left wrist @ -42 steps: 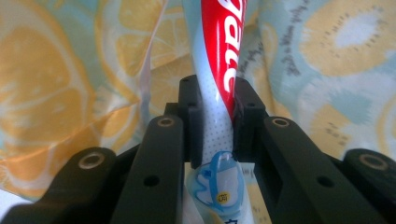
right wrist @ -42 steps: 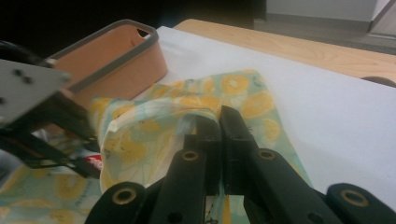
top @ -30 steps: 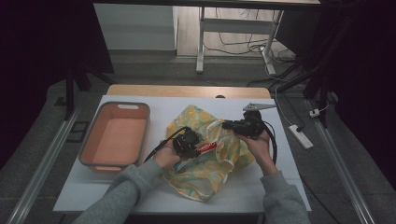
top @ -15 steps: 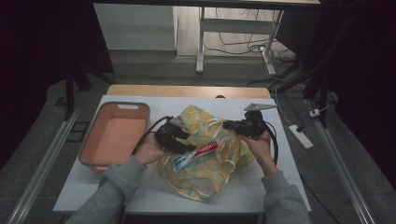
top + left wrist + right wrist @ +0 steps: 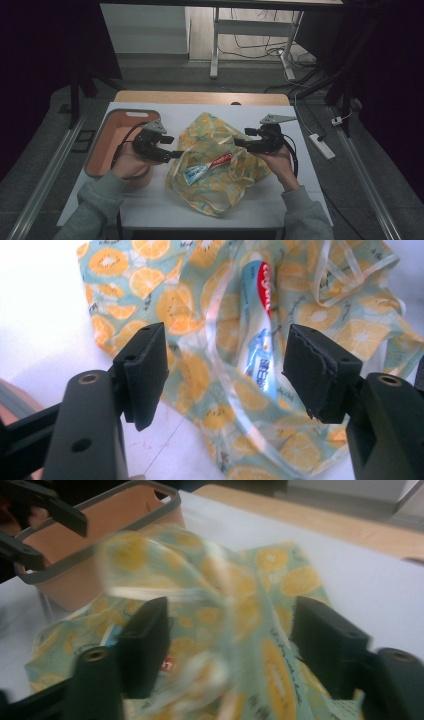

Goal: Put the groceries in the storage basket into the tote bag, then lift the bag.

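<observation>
Toothpaste (image 5: pixel 207 167) on bag (image 5: pixel 220 195), right of bin (image 5: pixel 107 145)

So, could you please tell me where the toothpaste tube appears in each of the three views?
High view: the toothpaste tube lies at the centre, on the fruit-print bag.
Left gripper view: upper middle, between the open jaws.
Right gripper view: lower left, a corner behind the left jaw.
Shared landmark: the fruit-print bag.

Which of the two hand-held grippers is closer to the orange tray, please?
The left hand-held gripper: it sits beside the orange tray, while the right hand-held gripper is across the fruit-print bag.
</observation>
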Tool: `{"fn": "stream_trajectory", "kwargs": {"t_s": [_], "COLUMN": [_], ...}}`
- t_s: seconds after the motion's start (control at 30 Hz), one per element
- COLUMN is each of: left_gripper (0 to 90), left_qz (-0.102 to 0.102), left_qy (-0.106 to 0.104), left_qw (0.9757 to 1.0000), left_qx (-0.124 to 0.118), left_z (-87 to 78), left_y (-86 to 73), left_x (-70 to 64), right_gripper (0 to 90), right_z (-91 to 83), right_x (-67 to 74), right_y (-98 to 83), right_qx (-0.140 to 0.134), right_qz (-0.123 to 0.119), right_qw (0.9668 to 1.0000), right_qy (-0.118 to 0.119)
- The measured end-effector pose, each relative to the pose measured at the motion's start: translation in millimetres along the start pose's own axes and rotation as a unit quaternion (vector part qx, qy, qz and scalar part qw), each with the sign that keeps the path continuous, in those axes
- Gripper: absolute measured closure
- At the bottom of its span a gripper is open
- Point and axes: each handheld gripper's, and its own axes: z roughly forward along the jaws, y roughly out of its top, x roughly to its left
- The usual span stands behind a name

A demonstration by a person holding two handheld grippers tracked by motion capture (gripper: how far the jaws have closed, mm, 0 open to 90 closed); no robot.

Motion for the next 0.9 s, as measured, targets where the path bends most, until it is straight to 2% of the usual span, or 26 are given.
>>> {"fn": "stream_trajectory", "kwargs": {"t_s": [0.2,0.33,0.5,0.63,0.77,0.9], "left_gripper": [34.3,34.3,33.4,32.8,33.0,33.6], "left_qz": [-0.002,-0.011,-0.006,-0.008,-0.011,-0.019], "left_qy": [0.005,0.008,0.019,0.018,0.02,0.031], "left_qw": [0.9999,0.9998,0.9993,0.9988,0.9986,0.9979], "left_qx": [0.009,0.017,0.031,0.044,0.049,0.054], "left_z": [6.1,11.7,21.5,31.3,38.9,48.8], "left_y": [-0.5,-1.0,1.9,4.1,7.3,12.8], "left_x": [5.5,9.6,8.2,8.4,7.9,7.8], "right_gripper": [23.7,25.4,27.9,29.0,29.0,29.0], "right_z": [-34.3,-48.1,-52.1,-54.2,-52.2,-49.1], "right_x": [22.8,34.8,42.7,48.7,54.7,57.8], "right_y": [-6.4,-26.6,-53.1,-69.5,-78.7,-82.3], "right_qx": [-0.02,-0.013,-0.002,-0.001,0.01,0.015], "right_qz": [-0.013,-0.016,-0.015,-0.015,-0.026,-0.029], "right_qw": [0.9995,0.9995,0.9996,0.9997,0.9995,0.9994], "right_qy": [-0.02,-0.024,-0.024,-0.02,-0.018,-0.01]}}
